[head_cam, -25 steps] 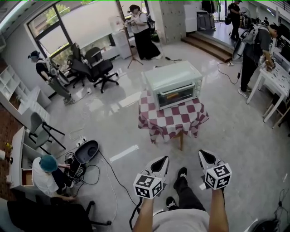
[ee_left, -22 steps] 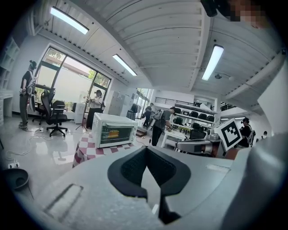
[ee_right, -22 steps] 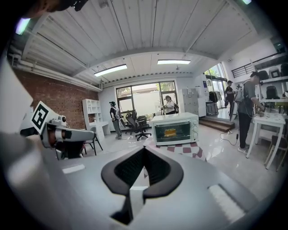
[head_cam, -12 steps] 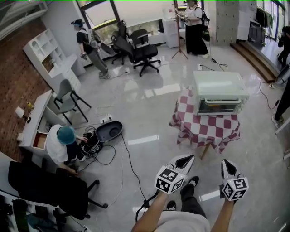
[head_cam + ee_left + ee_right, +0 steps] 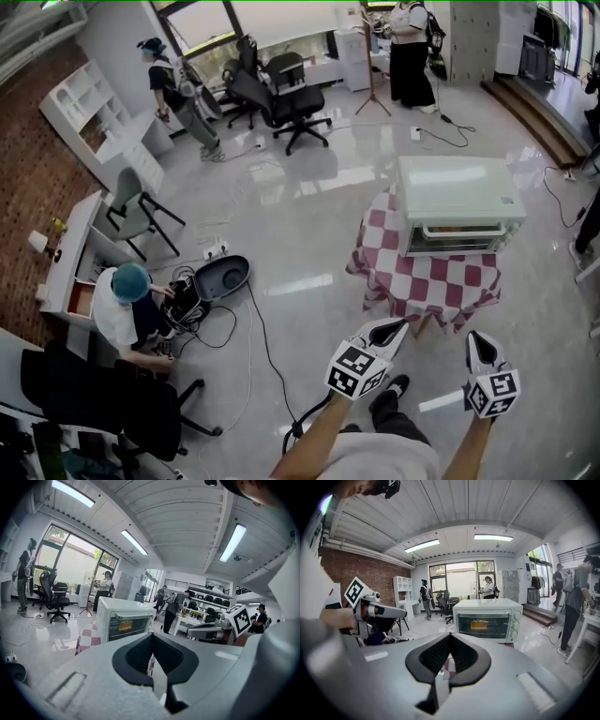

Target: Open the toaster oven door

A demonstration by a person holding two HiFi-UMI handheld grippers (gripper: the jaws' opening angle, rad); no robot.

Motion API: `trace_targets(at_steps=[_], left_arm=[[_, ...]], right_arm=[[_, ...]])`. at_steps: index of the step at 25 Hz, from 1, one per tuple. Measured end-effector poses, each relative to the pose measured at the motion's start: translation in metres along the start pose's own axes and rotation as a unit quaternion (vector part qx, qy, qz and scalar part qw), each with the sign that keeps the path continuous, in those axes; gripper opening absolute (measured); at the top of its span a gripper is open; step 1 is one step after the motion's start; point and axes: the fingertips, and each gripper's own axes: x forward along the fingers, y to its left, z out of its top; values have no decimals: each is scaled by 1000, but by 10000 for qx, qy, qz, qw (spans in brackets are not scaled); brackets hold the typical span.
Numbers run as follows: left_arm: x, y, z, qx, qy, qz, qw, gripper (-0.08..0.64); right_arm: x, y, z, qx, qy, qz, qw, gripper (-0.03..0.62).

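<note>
You carry the left gripper [image 5: 392,327] and right gripper [image 5: 480,340] low, jaws together on nothing, since the toaster oven [image 5: 457,192] sits well ahead on its bench [image 5: 424,278] — its door [image 5: 457,240] shut and out of reach

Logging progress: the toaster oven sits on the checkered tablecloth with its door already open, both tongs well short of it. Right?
No: the door is closed, as the right gripper view shows. The toaster oven does sit on the checkered tablecloth, with the left tongs and right tongs well short of it.
</note>
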Motion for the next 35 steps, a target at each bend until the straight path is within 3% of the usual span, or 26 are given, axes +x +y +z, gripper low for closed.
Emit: trace_targets(at_steps=[4,9,16,20,26,32,35], left_arm=[[27,16,8,90,190,21,9998,2],[63,31,36,190,141,7,9997,2],[98,56,34,37,265,149,9995,2],[102,58,32,29,391,169,9991,2],[118,77,21,48,648,135,9978,2],[143,106,22,50,783,62,9969,2],[156,99,36,102,729,-123,9972,2]], right_arm=[[38,-15,24,-317,-114,411,9986,3],[85,-41,45,-1333,218,767,9879,3],[125,-67,58,-2691,644,959,9562,3],[143,-69,52,-3208,957,1124,9356,3],[173,-79,41,-3499,1328,1248,9189,3],[207,-92,35,-3361,1385,1271,9229,4],[204,-109,43,-3164,1419,1090,9316,5]])
